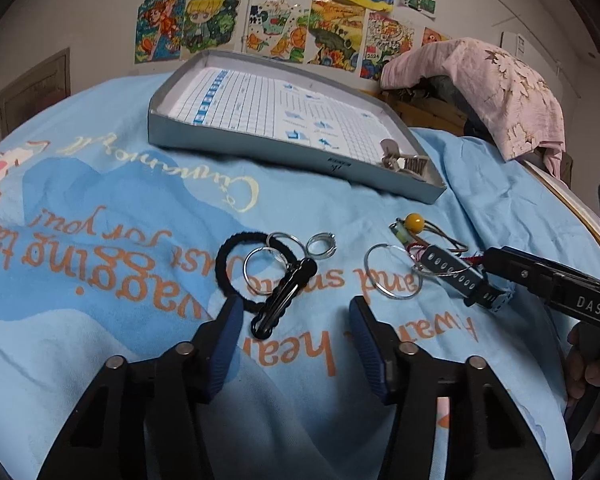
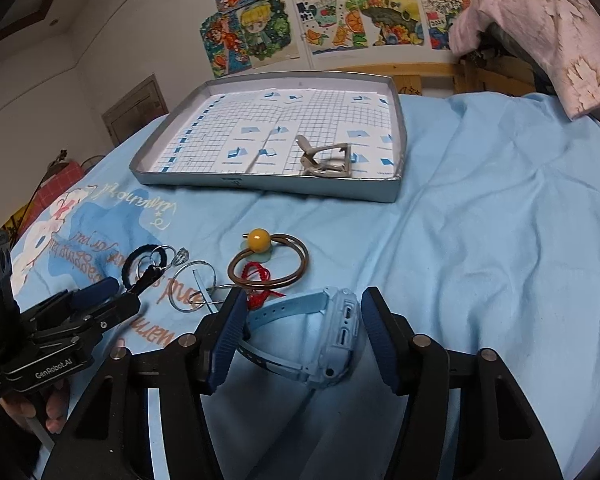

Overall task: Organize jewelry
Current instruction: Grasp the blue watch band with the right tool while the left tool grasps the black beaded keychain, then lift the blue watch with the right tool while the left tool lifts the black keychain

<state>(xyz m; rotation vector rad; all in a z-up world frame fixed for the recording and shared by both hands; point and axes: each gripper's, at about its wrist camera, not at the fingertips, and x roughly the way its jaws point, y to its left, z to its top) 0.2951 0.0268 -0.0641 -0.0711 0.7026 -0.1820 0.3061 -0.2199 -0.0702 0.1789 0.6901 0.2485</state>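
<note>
Jewelry lies on a light-blue sheet (image 2: pixel 480 240). My left gripper (image 1: pixel 296 312) is open; the near end of a black hair clip (image 1: pixel 286 296) lies between its fingers, beside the left pad and untouched. The clip crosses a black hair tie (image 1: pixel 230 258) and thin silver rings (image 1: pixel 260 270). My right gripper (image 2: pixel 303 304) straddles a blue watch (image 2: pixel 336 336). Its left pad overlaps the strap, and a narrow gap shows at the right pad, so it reads as open. Behind lie a brown bangle (image 2: pixel 268 268) with a yellow bead (image 2: pixel 259 239) and a red cord (image 2: pixel 258 276).
A grey tray (image 2: pixel 268 186) lined with grid paper sits at the back, with a grey claw clip (image 2: pixel 326 158) inside. A small ring (image 1: pixel 321 245) and a large hoop (image 1: pixel 392 272) lie mid-sheet. A pink cloth (image 1: pixel 492 92) drapes wooden furniture at the far right.
</note>
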